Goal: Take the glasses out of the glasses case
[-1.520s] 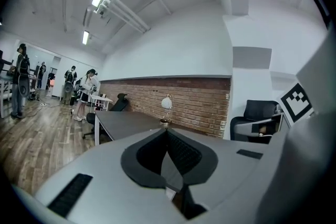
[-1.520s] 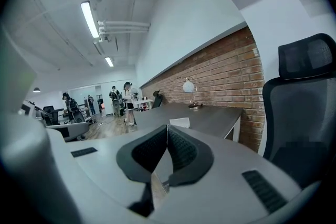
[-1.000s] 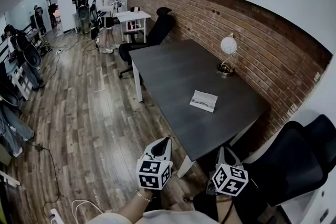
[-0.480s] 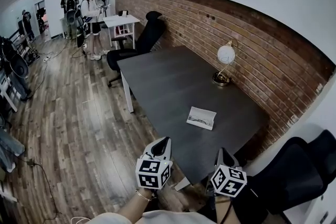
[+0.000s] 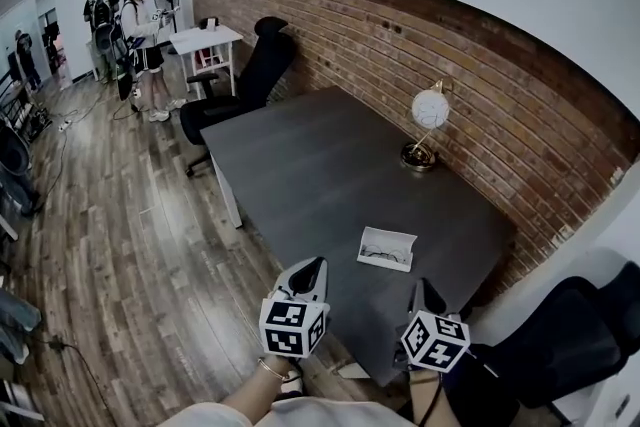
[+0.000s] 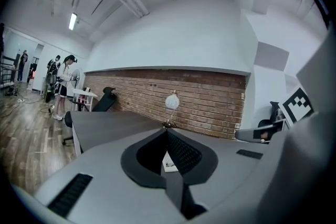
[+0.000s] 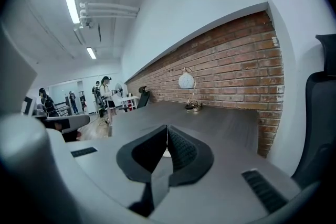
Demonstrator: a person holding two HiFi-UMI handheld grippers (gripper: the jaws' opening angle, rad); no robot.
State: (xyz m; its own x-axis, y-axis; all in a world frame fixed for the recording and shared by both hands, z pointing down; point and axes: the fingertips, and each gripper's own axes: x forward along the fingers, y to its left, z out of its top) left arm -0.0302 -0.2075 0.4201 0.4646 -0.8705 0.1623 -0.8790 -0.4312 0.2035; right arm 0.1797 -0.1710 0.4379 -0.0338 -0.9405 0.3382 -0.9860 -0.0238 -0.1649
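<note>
The open glasses case [image 5: 386, 248] lies near the table's [image 5: 300, 155] near end, with the glasses [image 5: 380, 254] inside it. The left gripper [image 5: 316, 264] and right gripper [image 5: 419, 285] hover by the near corner, both clenched on nothing and apart from the case. A lamp [image 5: 429, 112] stands at the wall-side edge.

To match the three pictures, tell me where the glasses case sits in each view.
Head view: the glasses case lies on the dark table, lower centre-right, nearer the viewer than the lamp.
Left gripper view: a pale sliver at low centre, straight below the lamp.
Right gripper view: a smaller pale sliver at centre, below and left of the lamp.
Shared landmark: the round-globe lamp by the brick wall.
</note>
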